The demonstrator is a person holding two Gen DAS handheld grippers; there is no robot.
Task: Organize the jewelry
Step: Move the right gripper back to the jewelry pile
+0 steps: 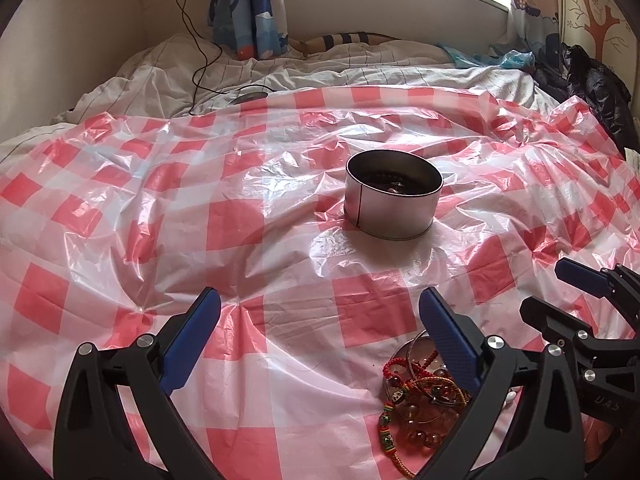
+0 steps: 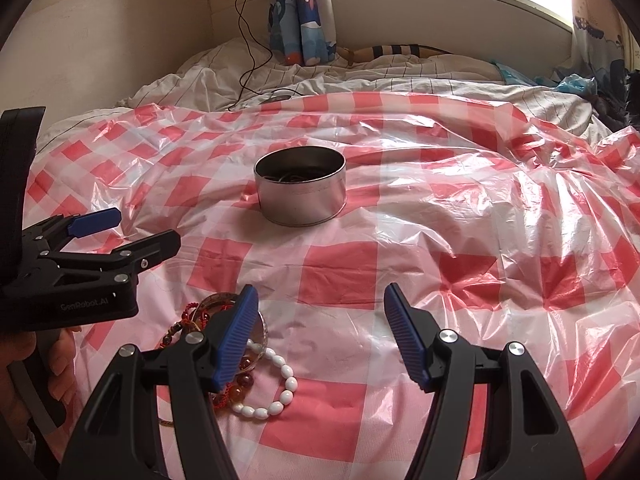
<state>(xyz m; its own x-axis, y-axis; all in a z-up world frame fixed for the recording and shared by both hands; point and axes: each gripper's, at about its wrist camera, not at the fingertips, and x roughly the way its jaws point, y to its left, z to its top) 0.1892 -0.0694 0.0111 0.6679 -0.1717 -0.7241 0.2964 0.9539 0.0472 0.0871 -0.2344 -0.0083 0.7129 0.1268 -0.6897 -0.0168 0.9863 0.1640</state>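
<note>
A: In the left wrist view, where is everything relative to the tin?

B: The round metal tin (image 1: 393, 194) stands open on the red-and-white checked plastic sheet (image 1: 248, 216) spread over the bed. Dark items lie inside it, too dim to name. The left hand-held gripper (image 1: 320, 344) sits nearer the camera than the tin, jaws spread wide with nothing between them. The jewelry pile (image 1: 416, 396), red cords, amber beads and a bangle, lies well short of the tin, just beside the gripper's right finger. The right hand-held gripper (image 1: 560, 292) shows at the right edge.

A: And the right wrist view?

B: The tin (image 2: 300, 186) sits beyond the right hand-held gripper (image 2: 320, 336), whose jaws stand partly apart and empty. The pile (image 2: 224, 344) with a white bead bracelet (image 2: 276, 392) lies on the near side of the tin, partly behind the left finger. The left hand-held gripper (image 2: 132, 228) is left of the tin, a hand (image 2: 52, 364) under it.
</note>
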